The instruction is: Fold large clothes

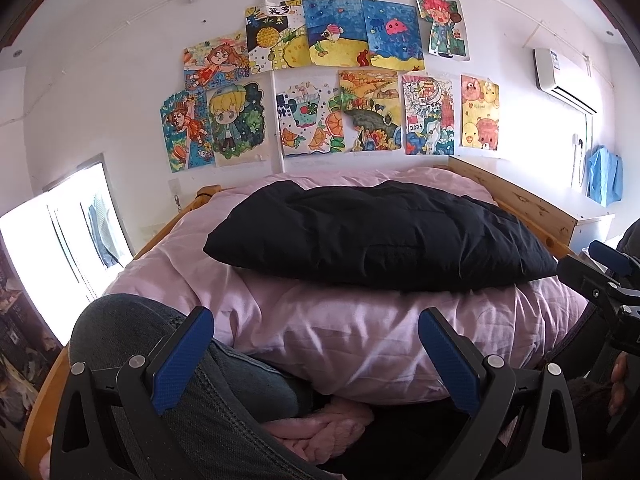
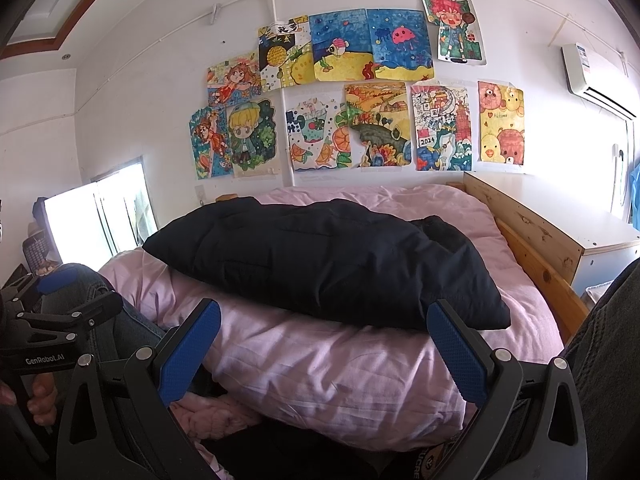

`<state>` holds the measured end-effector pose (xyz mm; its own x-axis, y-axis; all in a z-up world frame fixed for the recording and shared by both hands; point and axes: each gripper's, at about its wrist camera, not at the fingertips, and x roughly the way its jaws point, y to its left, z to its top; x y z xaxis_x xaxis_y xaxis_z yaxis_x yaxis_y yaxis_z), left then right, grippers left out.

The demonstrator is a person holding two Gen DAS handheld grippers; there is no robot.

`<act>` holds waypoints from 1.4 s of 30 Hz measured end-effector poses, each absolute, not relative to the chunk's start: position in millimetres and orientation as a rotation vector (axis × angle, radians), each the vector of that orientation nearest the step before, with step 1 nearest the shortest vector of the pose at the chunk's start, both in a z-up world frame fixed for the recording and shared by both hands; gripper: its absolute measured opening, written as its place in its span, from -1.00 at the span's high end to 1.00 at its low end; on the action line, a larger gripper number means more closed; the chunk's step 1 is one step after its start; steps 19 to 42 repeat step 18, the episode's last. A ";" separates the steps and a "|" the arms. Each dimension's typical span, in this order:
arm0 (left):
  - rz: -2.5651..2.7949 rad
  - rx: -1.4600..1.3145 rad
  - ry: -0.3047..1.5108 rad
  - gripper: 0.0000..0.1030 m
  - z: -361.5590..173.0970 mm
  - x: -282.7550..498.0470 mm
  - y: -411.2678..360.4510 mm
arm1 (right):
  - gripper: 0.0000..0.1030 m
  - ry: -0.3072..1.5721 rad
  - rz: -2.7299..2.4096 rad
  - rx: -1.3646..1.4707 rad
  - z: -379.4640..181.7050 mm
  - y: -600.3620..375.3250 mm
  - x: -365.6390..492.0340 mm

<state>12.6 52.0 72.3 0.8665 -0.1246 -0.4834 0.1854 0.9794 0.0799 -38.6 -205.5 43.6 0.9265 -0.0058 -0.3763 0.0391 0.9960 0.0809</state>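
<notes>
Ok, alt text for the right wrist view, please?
A black padded garment lies bunched on a pink duvet on a wooden-framed bed. The open right gripper points at it, empty, with the left gripper at the left edge. Children's drawings cover the white wall behind.

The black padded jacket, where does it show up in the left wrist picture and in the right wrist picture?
Left wrist view: the black padded jacket lies centre frame on the pink duvet, reaching toward the right edge.
Right wrist view: the black padded jacket sits centre-left on the pink duvet, ending above the right finger.
Shared landmark: the yellow pig-and-chick drawing on the wall, up and right of the jacket.
</notes>
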 end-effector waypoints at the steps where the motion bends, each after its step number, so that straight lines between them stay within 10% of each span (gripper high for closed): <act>1: -0.162 0.127 0.497 -1.00 72.3 13.3 52.3 | -0.97 0.385 -0.023 0.088 43.7 -205.6 -38.5; 42: -0.171 0.135 0.490 -1.00 71.8 14.1 56.0 | -0.97 0.385 -0.023 0.090 41.7 -203.5 -39.4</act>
